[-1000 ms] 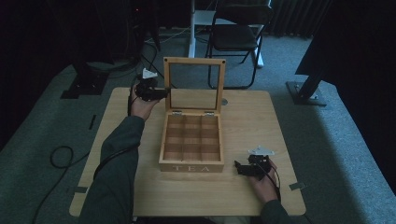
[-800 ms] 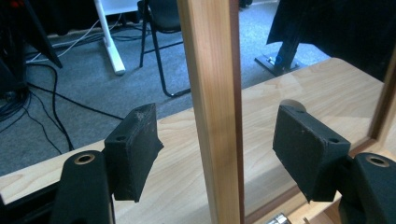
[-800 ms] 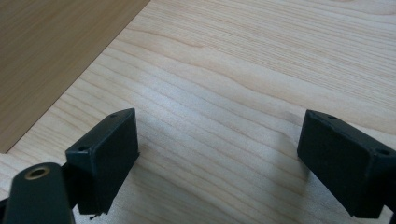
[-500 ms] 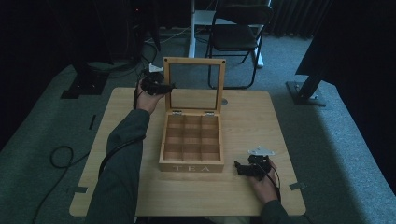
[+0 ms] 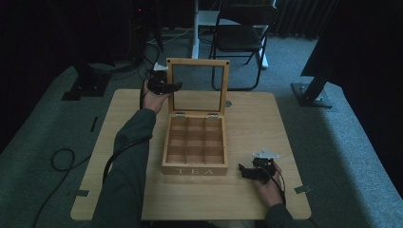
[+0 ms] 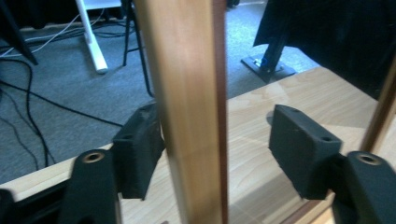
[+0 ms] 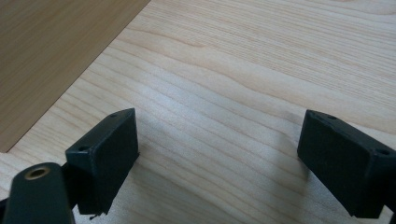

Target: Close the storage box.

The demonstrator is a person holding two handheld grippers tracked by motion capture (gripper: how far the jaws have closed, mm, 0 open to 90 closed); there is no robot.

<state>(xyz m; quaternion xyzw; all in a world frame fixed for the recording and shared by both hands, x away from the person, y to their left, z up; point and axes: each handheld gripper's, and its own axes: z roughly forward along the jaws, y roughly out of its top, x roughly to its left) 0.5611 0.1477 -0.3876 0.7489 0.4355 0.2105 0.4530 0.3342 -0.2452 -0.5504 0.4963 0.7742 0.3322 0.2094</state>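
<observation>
Center frame on pale wood-grain counter (image 5: 119, 123): square wooden box (image 5: 195, 145), "TEA" on front; left gripper (image 6: 217, 149) agape astride glass lid's frame (image 6: 187, 93); right gripper (image 7: 217, 154) agape, empty.

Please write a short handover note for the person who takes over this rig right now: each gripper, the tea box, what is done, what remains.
Left gripper: open, jaws on either side of the left frame of the lid, not yet closed on it.
Right gripper: open, low over the table, right of the tea box, holding nothing.
Tea box: mid-table, lid upright, compartments look empty.
Done: lid reached.
Left: probably grip the lid and close it.
</observation>
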